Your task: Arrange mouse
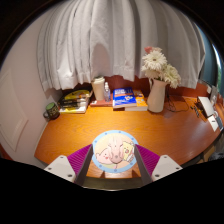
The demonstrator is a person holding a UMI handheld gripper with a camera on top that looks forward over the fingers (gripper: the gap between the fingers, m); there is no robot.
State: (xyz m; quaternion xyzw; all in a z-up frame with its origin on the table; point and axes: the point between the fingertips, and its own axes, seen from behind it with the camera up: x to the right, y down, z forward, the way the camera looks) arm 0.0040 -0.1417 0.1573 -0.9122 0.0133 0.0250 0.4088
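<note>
A round mouse [114, 152] with a light-blue rim and a pink and cream cartoon print on top sits between my fingers. My gripper [114, 156] is shut on it, with the purple pads [82, 158] pressing its left and right sides. The mouse hangs above the near part of the wooden desk [120, 128]. Its underside is hidden from me.
Along the back of the desk stand a white vase with white flowers [156, 90], a blue book [125, 98], a white carton [99, 89] and a stack of books [73, 100]. A white device [210, 108] lies at the right edge. White curtains [100, 40] hang behind.
</note>
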